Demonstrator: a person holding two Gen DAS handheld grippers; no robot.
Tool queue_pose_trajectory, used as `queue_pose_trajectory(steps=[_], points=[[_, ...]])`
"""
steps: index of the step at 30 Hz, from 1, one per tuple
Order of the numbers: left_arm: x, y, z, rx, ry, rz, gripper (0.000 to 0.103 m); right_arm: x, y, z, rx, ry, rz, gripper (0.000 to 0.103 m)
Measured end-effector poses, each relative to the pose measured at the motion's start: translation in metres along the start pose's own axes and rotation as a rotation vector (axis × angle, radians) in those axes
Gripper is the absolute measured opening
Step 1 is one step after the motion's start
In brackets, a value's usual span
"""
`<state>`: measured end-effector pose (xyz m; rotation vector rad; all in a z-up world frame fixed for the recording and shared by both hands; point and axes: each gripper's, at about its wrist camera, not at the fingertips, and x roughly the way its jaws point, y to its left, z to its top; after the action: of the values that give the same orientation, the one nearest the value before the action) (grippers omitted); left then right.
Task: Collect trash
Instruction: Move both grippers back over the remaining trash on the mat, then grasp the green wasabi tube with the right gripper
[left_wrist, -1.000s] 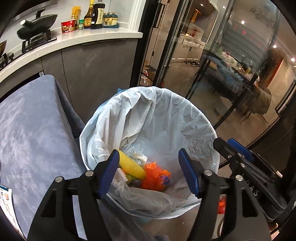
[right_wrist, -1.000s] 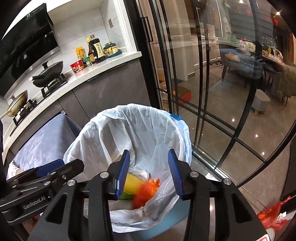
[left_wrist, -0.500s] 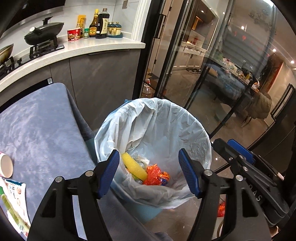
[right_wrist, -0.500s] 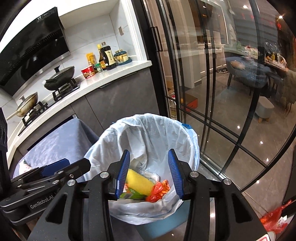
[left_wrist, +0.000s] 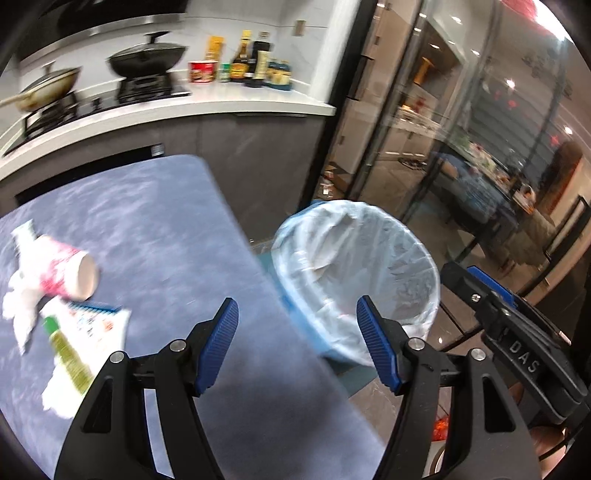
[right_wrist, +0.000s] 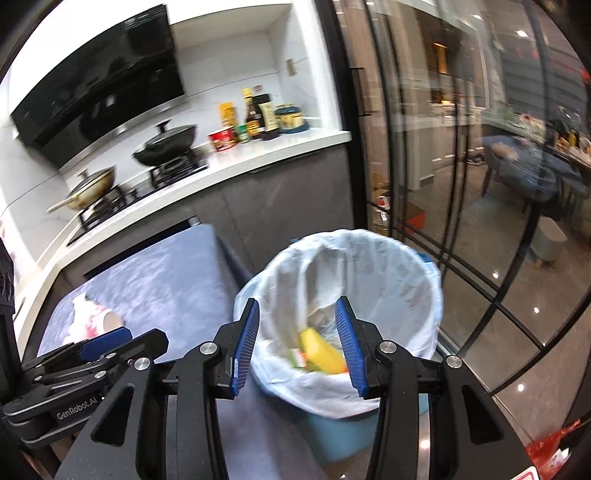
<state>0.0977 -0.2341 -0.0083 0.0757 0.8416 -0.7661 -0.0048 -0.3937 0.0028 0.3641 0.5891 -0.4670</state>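
A blue bin lined with a white bag (left_wrist: 354, 273) (right_wrist: 369, 280) stands on the floor beside a blue-grey cloth table (left_wrist: 155, 229) (right_wrist: 159, 273). Yellow and orange trash (right_wrist: 319, 350) lies in its bottom. On the table lie a pink-and-white paper cup (left_wrist: 68, 273) (right_wrist: 99, 319), crumpled white tissue (left_wrist: 18, 306), a printed leaflet (left_wrist: 96, 325) and a green tube (left_wrist: 66, 350). My left gripper (left_wrist: 297, 339) hovers open over the table's edge, holding nothing. My right gripper (right_wrist: 297, 341) hangs open above the bin's near rim, nothing between its fingers.
A white kitchen counter (right_wrist: 229, 166) with pans, bottles and a red tub runs behind the table. Glass sliding doors (right_wrist: 443, 147) stand right of the bin. A red bag (right_wrist: 554, 446) lies on the floor at the lower right.
Both grippers have pulled back and up from over the bin. The left view has swung left, bringing the table with the cup, tissue and leaflet into sight.
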Motion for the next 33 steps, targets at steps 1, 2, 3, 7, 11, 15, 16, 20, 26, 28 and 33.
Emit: queue_pose_trajectory(steps=[1,2,3,7,11,15,16,20,26,28,33], points=[[-0.006,0.009,-0.004,-0.015,-0.002,0.015,0.063,-0.002,0.01,-0.002,-0.016,0.004,0.011,0.042],[-0.011,0.016,-0.006,-0.026,-0.003,0.027,0.064,-0.003,0.019,-0.005,-0.033,0.007,0.022,0.042],[-0.018,0.026,-0.01,-0.043,-0.008,0.046,0.064,-0.004,0.026,-0.008,-0.045,0.01,0.029,0.042],[-0.042,0.062,-0.025,-0.09,-0.018,0.11,0.064,-0.008,0.064,-0.02,-0.091,0.036,0.09,0.042],[-0.068,0.1,-0.044,-0.128,-0.027,0.19,0.065,-0.008,0.102,-0.034,-0.145,0.07,0.146,0.042],[-0.09,0.135,-0.065,-0.181,-0.034,0.248,0.069,-0.004,0.144,-0.052,-0.207,0.11,0.206,0.042],[-0.095,0.145,-0.071,-0.2,-0.034,0.268,0.07,-0.004,0.151,-0.056,-0.219,0.115,0.216,0.042],[-0.11,0.177,-0.089,-0.27,-0.029,0.298,0.07,0.001,0.186,-0.071,-0.274,0.144,0.255,0.042],[-0.126,0.211,-0.109,-0.337,-0.023,0.343,0.07,0.015,0.23,-0.091,-0.345,0.187,0.293,0.042],[-0.128,0.22,-0.114,-0.351,-0.022,0.355,0.07,0.022,0.242,-0.098,-0.367,0.2,0.301,0.042],[-0.13,0.237,-0.124,-0.373,-0.007,0.368,0.07,0.044,0.267,-0.11,-0.416,0.234,0.308,0.042]])
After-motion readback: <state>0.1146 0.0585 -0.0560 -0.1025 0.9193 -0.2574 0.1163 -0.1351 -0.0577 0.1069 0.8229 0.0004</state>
